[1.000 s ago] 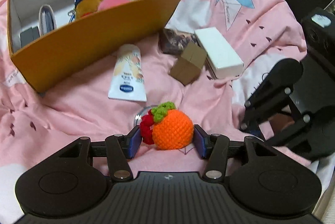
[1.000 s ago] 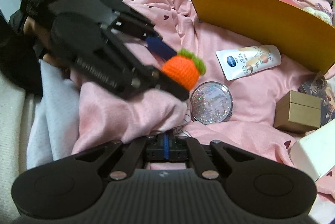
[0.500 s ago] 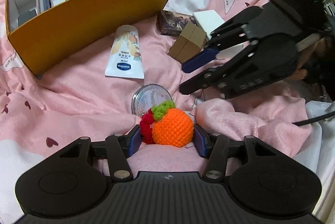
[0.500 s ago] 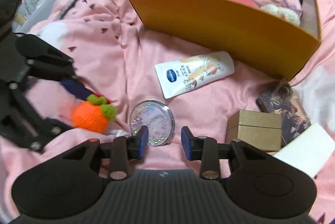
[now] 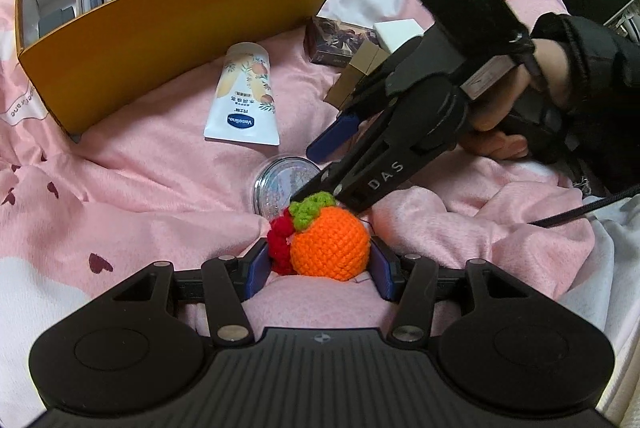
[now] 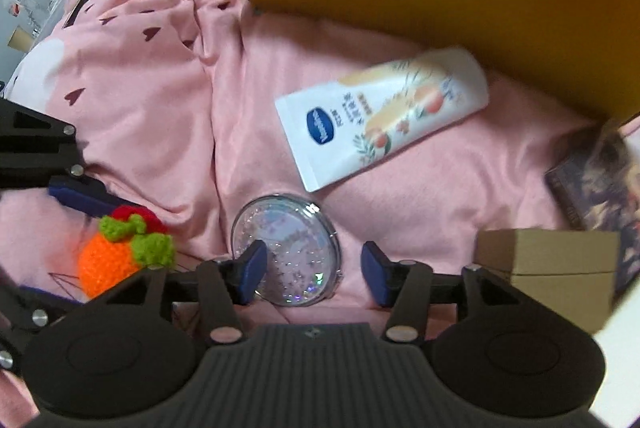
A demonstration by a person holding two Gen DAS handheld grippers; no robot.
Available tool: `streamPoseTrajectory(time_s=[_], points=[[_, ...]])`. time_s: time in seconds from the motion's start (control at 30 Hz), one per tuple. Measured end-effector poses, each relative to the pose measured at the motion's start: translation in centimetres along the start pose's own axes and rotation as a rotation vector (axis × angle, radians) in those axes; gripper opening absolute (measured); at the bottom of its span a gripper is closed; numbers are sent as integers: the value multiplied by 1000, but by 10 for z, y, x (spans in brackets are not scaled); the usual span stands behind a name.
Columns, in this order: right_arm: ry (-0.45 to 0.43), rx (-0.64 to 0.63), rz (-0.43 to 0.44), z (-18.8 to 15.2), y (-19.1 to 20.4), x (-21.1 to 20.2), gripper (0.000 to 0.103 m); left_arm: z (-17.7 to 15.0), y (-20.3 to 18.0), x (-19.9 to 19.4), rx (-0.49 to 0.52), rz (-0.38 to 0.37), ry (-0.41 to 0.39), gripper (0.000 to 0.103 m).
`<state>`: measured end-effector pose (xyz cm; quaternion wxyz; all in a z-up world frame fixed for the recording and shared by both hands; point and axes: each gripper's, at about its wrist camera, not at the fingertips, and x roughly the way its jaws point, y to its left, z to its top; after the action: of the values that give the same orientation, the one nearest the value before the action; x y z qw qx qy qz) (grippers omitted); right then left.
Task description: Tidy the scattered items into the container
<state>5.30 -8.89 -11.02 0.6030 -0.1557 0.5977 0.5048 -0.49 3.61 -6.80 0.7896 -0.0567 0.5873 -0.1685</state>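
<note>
My left gripper is shut on a crocheted orange with a green leaf and red berries, held low over the pink blanket. My right gripper hangs just above a round glittery compact. Its jaws are opening, with the compact partly between them and no pad pressing on it. From the left wrist view the right gripper reaches in over the compact, just beyond the orange. The yellow box stands behind, with several items inside it.
A white lotion tube lies in front of the box. A small brown carton, a dark printed box and a white block sit to the right. A person's hand in a dark sleeve holds the right gripper. The blanket is rumpled.
The right gripper has swung in and come down over the compact, and its jaws went from shut to parted. The left gripper has kept its hold on the orange and barely moved.
</note>
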Motion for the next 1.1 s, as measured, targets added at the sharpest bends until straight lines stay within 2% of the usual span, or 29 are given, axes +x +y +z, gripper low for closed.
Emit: streamPoseTrajectory(time_s=[0.2, 0.27, 0.33, 0.43, 0.53, 0.63, 0.77, 0.87, 1.1], points=[[16, 119, 128, -4, -20, 18, 63, 1, 3, 1, -18, 1, 4, 60], [4, 113, 118, -5, -18, 14, 54, 2, 3, 0, -20, -2, 1, 60], [-11, 91, 101, -6, -14, 7, 40, 2, 4, 0, -27, -5, -3, 60], [-50, 82, 123, -9, -13, -8, 28, 3, 5, -1, -37, -9, -11, 60], [-87, 90, 200, -13, -15, -22, 23, 3, 7, -2, -47, -10, -18, 60], [-98, 70, 270, -13, -9, -25, 23, 2, 6, -3, -47, -6, -22, 60], [-70, 15, 212, -6, 2, -11, 23, 1, 6, -3, -50, 1, -24, 60], [-73, -1, 204, -2, 7, -7, 17, 0, 8, -4, -60, 2, -31, 60], [-158, 4, 147, -8, 4, -37, 16, 2, 13, -12, -89, 1, -80, 60]])
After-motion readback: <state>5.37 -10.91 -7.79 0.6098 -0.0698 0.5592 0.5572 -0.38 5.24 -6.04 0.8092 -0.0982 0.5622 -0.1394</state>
